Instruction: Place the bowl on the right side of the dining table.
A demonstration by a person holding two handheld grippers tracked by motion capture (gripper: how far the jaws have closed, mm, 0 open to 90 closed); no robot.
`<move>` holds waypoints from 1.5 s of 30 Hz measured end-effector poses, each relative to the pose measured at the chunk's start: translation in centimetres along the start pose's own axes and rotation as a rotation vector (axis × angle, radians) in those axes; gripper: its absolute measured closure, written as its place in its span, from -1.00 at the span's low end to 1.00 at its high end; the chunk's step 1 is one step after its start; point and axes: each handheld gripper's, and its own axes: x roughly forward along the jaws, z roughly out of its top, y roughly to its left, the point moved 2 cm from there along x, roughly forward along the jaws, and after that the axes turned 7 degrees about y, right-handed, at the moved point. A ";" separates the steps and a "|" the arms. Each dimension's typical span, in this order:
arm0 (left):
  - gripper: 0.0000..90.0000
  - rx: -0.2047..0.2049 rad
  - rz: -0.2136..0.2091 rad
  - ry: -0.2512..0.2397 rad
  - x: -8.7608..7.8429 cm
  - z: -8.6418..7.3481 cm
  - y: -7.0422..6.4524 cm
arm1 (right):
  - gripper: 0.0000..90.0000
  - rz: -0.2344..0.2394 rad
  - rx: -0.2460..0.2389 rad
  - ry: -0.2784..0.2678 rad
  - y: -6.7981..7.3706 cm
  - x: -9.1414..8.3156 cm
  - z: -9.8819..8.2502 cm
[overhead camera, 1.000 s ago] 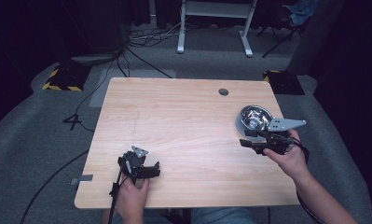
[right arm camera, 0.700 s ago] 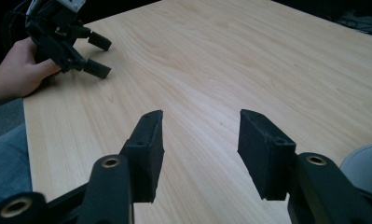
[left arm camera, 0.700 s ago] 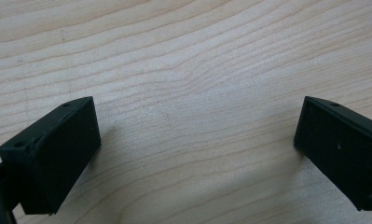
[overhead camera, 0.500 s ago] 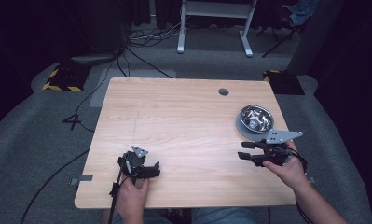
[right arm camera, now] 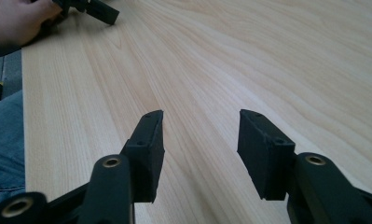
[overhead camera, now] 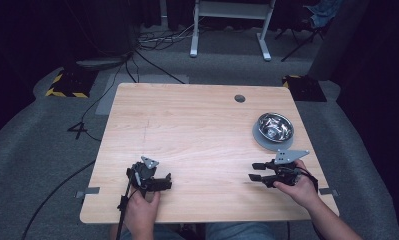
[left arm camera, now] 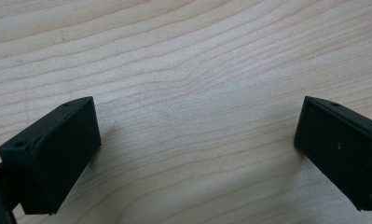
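Both grippers rest at the near edge of the surface (overhead camera: 197, 125). The left gripper (overhead camera: 159, 183) and the right gripper (overhead camera: 257, 172) have jaws open and empty. A metal bowl (overhead camera: 275, 126) stands far right.

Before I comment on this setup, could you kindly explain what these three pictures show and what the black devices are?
A person sits at a wooden table, holding a two-jaw gripper in each hand. The high view looks down from above: the left gripper and the right gripper are both at the near edge. The other two pictures come from cameras riding on each gripper, looking along its black jaws. Both stand open over bare wood, holding nothing. A shiny metal bowl sits on a grey round mat at the right side.
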 end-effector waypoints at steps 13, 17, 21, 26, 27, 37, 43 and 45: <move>-0.99 -0.001 -0.004 -0.004 0.0 0.0 0.0 | 0.12 -0.001 -0.040 0.049 1.2 1.9 -2.2; -0.99 0.000 -0.003 -0.004 0.0 0.0 0.0 | 0.09 -0.004 -0.070 0.054 1.8 2.2 -2.6; -0.99 -0.001 -0.004 -0.005 0.0 0.0 0.0 | 0.05 -0.016 -0.107 0.060 2.0 2.6 -2.7; -0.99 -0.002 -0.004 -0.006 0.0 0.0 0.0 | -0.04 -0.007 -0.119 0.066 2.4 3.0 -2.9; -0.99 -0.002 -0.004 -0.006 0.0 0.0 0.0 | -0.06 -0.007 -0.147 0.060 2.3 3.1 -2.9; -0.99 -0.003 0.000 -0.004 0.0 0.0 0.0 | -0.59 -0.018 -0.168 0.133 2.6 3.7 -3.0; -0.99 -0.003 0.002 -0.004 0.0 0.0 0.0 | -0.72 -0.011 -0.147 0.143 2.9 3.9 -3.0; -0.99 -0.005 0.000 -0.005 0.0 0.0 0.0 | -0.74 -0.015 -0.155 0.156 2.9 3.9 -3.0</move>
